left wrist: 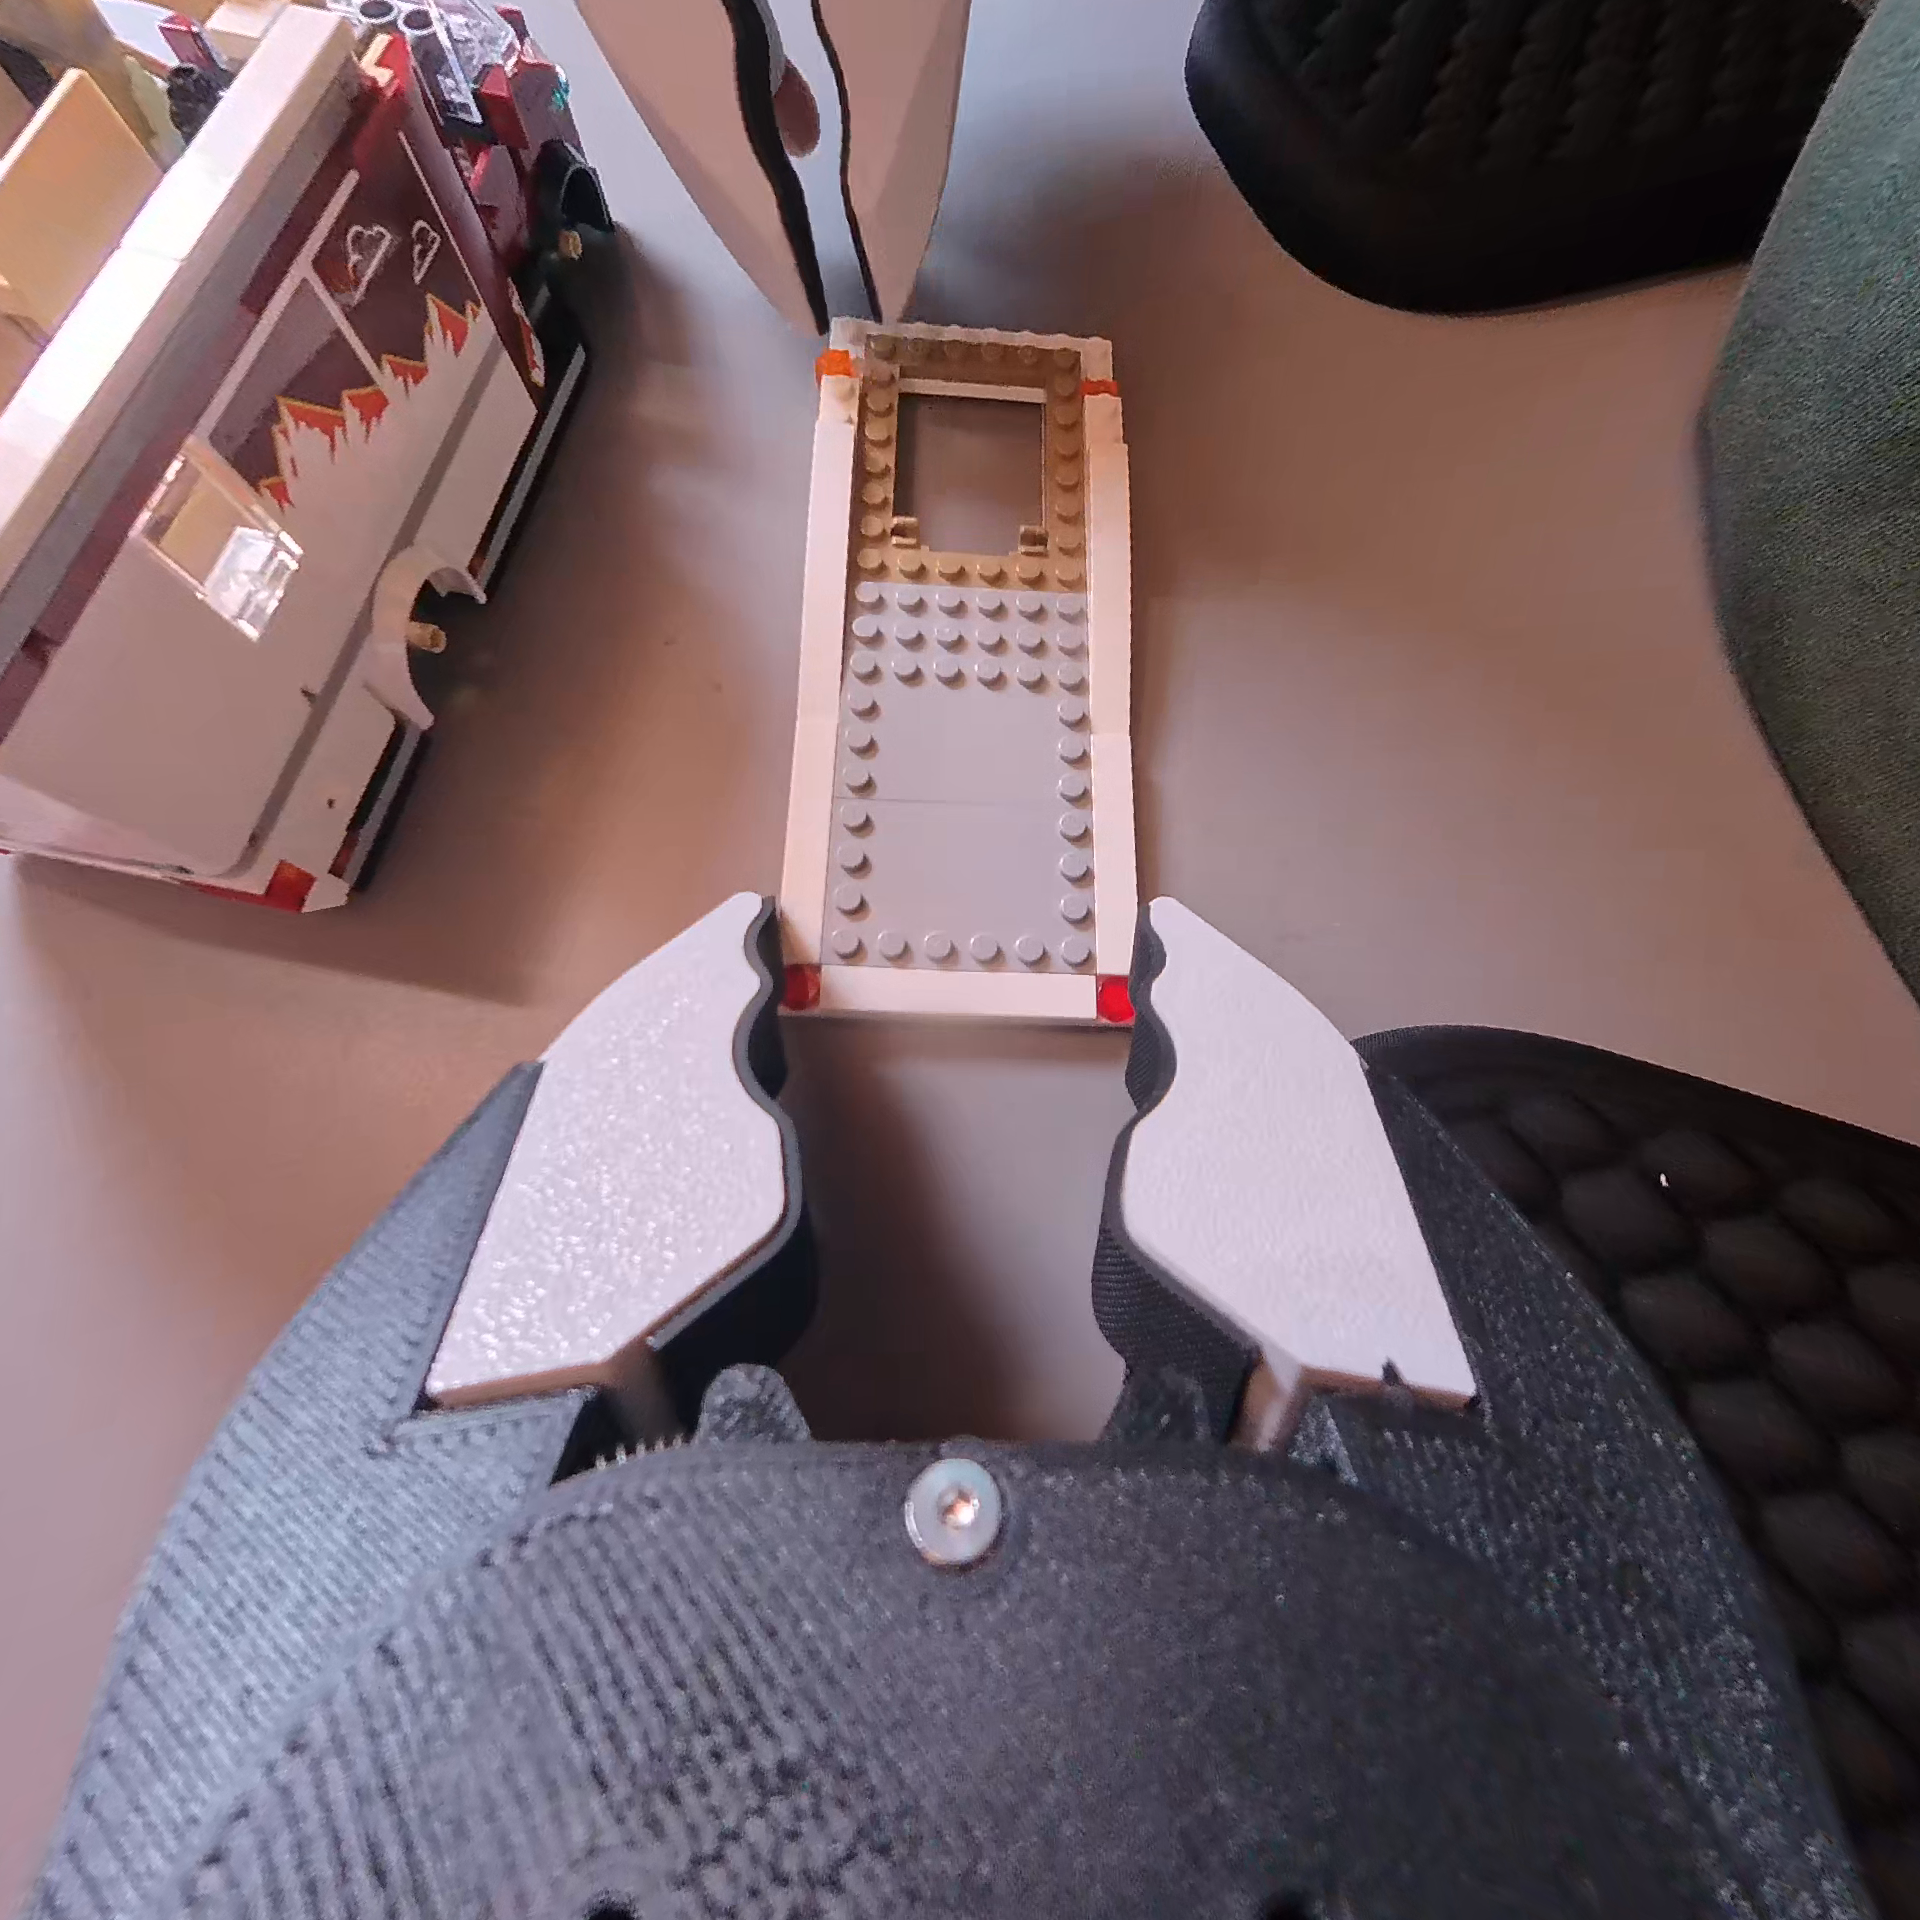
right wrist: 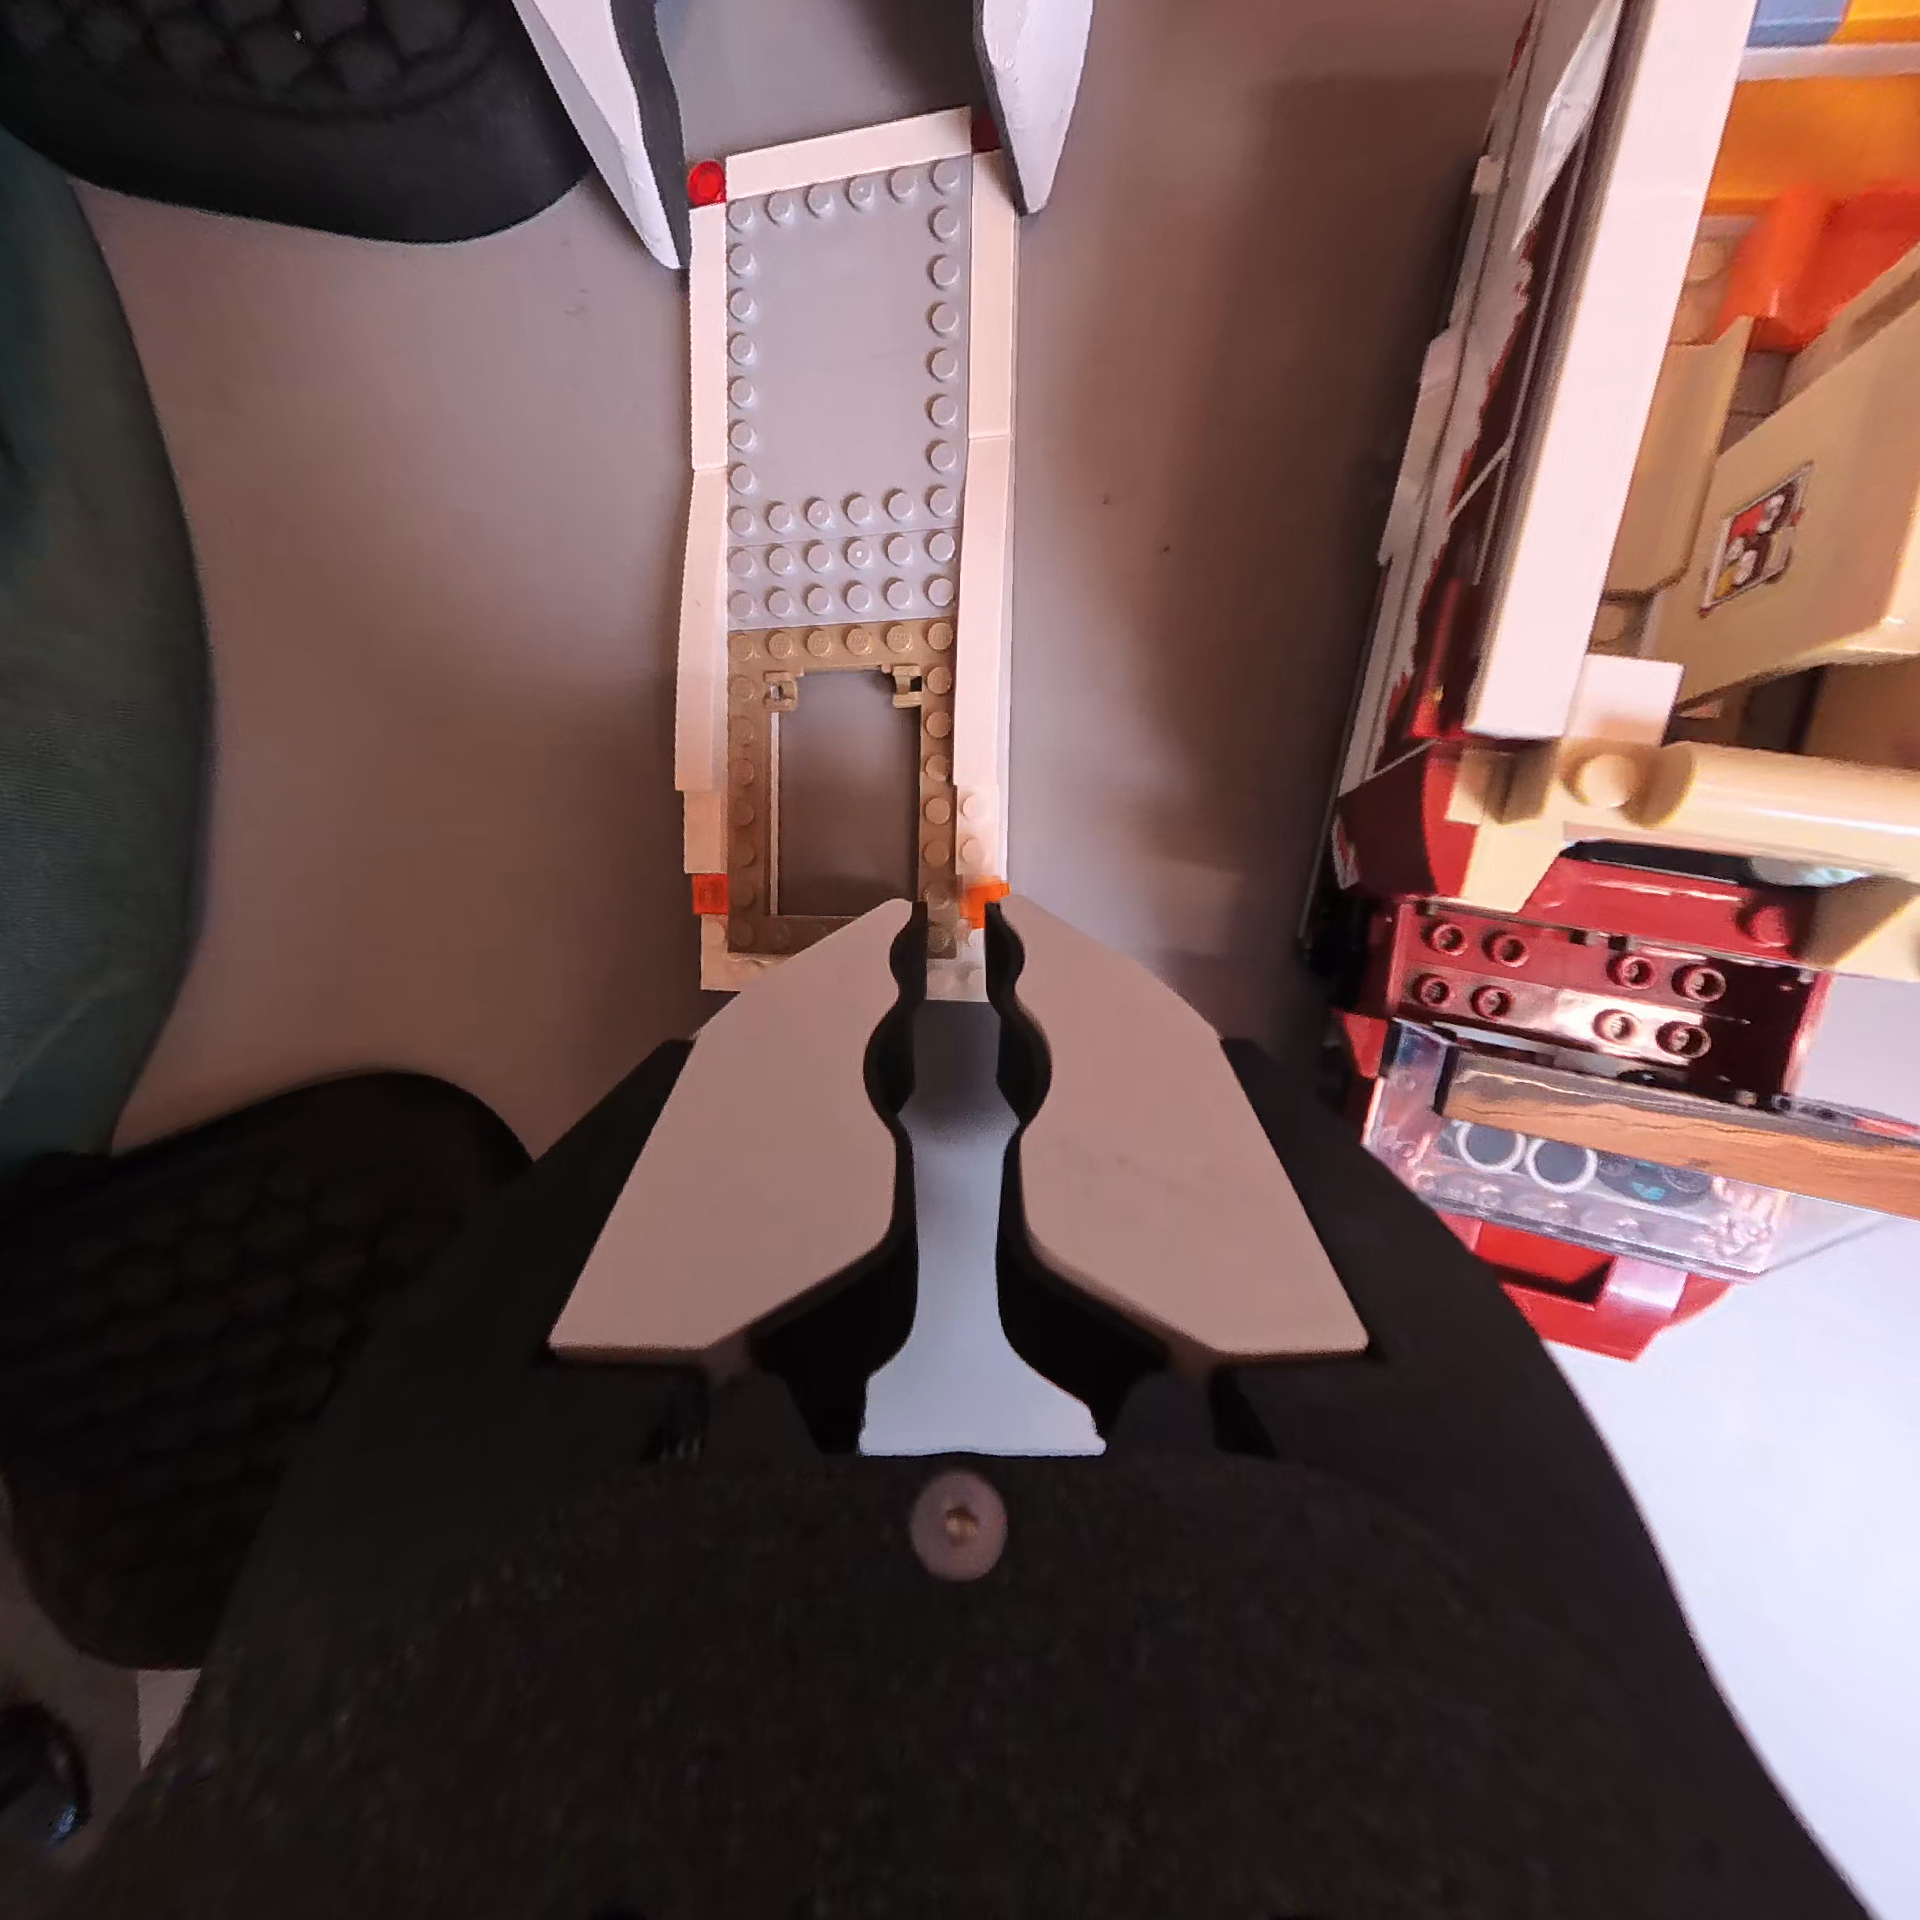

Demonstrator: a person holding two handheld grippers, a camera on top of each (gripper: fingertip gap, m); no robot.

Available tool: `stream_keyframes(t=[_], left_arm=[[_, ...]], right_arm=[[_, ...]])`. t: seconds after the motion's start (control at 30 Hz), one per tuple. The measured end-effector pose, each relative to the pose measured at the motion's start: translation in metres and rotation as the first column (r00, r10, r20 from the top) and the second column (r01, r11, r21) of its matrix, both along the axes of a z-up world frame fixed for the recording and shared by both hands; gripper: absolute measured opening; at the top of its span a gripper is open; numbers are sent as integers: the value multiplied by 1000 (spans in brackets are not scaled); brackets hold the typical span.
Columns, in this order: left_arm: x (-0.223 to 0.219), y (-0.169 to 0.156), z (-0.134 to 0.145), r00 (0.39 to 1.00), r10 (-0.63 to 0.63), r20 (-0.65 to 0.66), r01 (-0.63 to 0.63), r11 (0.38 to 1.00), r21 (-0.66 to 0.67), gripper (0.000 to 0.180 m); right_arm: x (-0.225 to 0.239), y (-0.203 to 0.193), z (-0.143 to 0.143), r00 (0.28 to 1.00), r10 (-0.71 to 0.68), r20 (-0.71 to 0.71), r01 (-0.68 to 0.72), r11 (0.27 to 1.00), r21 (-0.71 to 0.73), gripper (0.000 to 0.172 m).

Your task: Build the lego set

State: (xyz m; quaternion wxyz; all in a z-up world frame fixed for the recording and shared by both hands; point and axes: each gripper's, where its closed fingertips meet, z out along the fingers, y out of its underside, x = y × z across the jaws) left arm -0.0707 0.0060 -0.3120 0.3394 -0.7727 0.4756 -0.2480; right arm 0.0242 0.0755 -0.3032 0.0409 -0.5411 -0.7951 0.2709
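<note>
A long brick-built plate (left wrist: 961,748) lies flat on the table, with a white rim, a grey studded middle and a tan frame at one end. My left gripper (left wrist: 956,935) spans its near end, both pads against the sides at the red corner studs (left wrist: 1114,995). In the right wrist view, the left fingers (right wrist: 644,156) flank the plate's (right wrist: 842,364) far end. My right gripper (right wrist: 951,925) is nearly closed on the tan-frame end's corner, beside a small orange piece (right wrist: 982,896). It also shows in the left wrist view (left wrist: 852,208), its tips at that far corner.
A large white and dark red brick-built vehicle (left wrist: 260,499) stands beside the plate; in the right wrist view (right wrist: 1558,582) it is at the right. Black mesh pads (left wrist: 1507,135) (left wrist: 1714,1299) and a green fabric object (left wrist: 1829,540) lie on the other side. Grey table (left wrist: 1403,748) surrounds the plate. One gripper's finger ends stand about 12 cm off the other's.
</note>
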Motion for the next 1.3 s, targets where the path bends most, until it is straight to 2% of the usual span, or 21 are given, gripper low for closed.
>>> stream_keyframes(t=[0.33,0.53,0.87,1.3], left_arm=[[0,0,0,1000,1,1,-1,1000,2,65],[0,0,0,1000,2,0,-2,1000,4,65],[0,-1,0,1000,2,0,-2,1000,5,65],[2,0,0,1000,23,-11,-23,1000,2,65]], right_arm=[[-1,-3,1,1000,-11,-14,11,1000,-30,9],[-5,5,0,998,-44,-36,45,999,5,1],[-3,3,-6,1000,-20,1,20,1000,24,1],[-2,2,-9,992,54,115,-76,978,196,2]])
